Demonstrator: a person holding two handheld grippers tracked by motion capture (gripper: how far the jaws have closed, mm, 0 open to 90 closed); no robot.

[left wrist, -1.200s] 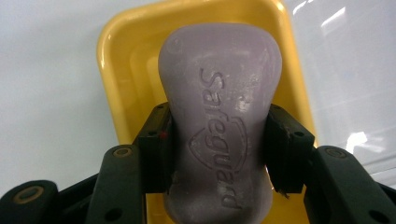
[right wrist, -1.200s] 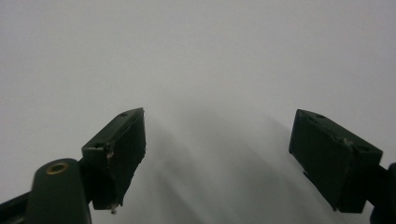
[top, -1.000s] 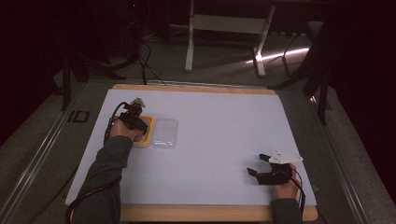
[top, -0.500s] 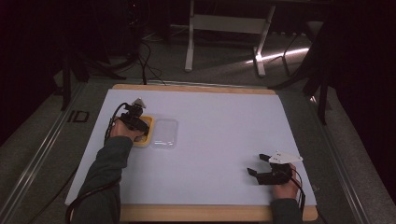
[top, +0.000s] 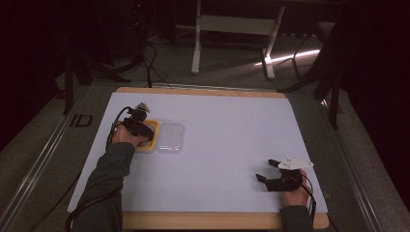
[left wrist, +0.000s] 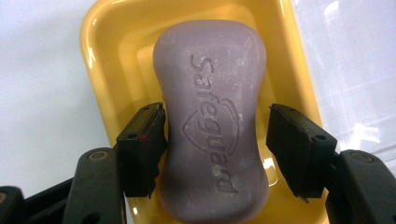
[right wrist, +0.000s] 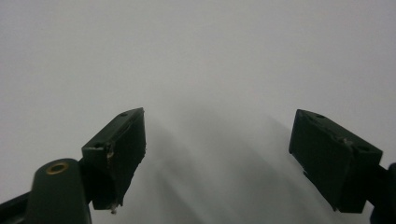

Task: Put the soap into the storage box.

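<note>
The purple soap bar [left wrist: 212, 121] lay in its yellow dish [left wrist: 100, 51] on the bench [top: 232, 130], the left claw [left wrist: 217, 140] just opening off it; the clear lid [top: 170, 137] waited beside, the right claw [right wrist: 233, 158] idle, apart.

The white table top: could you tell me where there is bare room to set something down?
The white table top is bare from the clear lid across to the right gripper, and along the far edge. It is crowded only at the yellow soap dish, under the left gripper.

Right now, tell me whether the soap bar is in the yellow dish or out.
In: the soap bar lies inside the yellow dish.
</note>
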